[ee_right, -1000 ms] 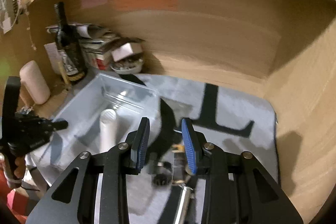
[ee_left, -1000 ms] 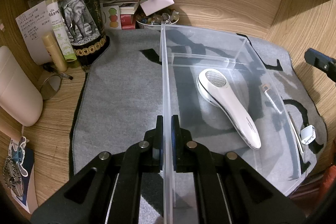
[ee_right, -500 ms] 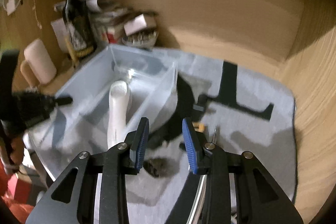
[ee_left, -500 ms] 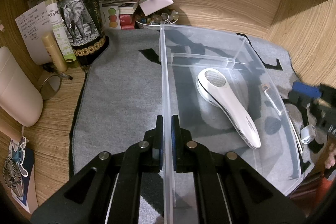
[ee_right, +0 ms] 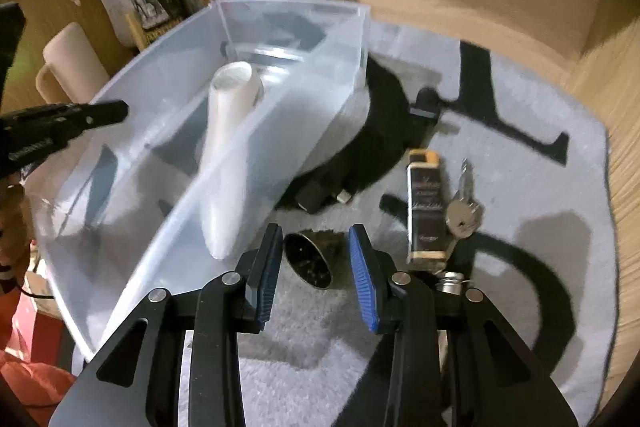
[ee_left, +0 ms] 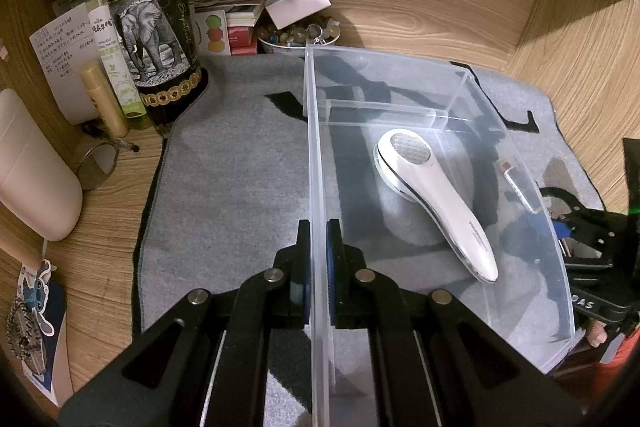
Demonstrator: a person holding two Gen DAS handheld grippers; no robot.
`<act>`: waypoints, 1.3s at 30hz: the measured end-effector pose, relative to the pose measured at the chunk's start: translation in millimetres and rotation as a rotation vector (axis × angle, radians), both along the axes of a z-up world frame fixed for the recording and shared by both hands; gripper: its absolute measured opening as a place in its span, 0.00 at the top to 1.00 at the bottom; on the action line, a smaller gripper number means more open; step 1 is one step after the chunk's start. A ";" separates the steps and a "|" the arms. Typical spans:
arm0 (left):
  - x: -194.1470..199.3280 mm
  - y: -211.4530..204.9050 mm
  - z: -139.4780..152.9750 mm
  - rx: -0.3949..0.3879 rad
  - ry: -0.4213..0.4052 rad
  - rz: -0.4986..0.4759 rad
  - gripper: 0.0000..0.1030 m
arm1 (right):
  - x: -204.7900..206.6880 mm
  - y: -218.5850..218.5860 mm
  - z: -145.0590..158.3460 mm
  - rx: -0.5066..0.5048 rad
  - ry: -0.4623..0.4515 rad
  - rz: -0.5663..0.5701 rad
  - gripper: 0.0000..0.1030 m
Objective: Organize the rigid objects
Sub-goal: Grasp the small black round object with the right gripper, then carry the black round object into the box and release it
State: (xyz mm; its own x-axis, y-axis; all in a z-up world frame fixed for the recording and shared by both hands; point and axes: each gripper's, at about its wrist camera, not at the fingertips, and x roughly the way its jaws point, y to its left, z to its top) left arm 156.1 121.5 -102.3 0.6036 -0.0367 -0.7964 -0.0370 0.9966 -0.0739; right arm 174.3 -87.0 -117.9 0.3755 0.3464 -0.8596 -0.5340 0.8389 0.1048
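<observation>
The clear plastic bin (ee_left: 404,79) sits on the grey mat (ee_left: 240,167); the left gripper (ee_left: 316,259) is clamped on its near wall. Inside lies a white handheld device (ee_left: 436,203), its lettering unreadable. The right gripper (ee_right: 314,267), jaws parted, straddles a dark round cap (ee_right: 308,259) without contact. Beside it: a small labelled box (ee_right: 426,211) and keys (ee_right: 462,211). The wine bottle (ee_left: 148,27) label shows an elephant.
</observation>
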 end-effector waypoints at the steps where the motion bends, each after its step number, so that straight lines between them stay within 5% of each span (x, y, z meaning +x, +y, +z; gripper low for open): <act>1: 0.0 0.0 0.0 0.000 0.000 0.000 0.95 | 0.7 -0.1 -1.4 -0.006 -0.001 -0.005 0.70; 25: -0.7 -0.6 -0.4 -0.007 -0.002 -0.002 0.95 | 2.6 13.0 97.7 0.099 -0.284 -0.013 0.71; 39: -0.1 -2.8 0.5 -0.008 -0.001 -0.002 0.95 | 28.8 51.9 74.4 0.061 -0.211 0.018 0.71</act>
State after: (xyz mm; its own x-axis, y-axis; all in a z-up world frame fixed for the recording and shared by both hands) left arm 156.0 118.7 -101.7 0.6046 -0.0444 -0.7953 -0.0352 0.9960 -0.0823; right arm 203.1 -35.2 -43.5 0.5386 0.4035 -0.7397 -0.5640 0.8249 0.0392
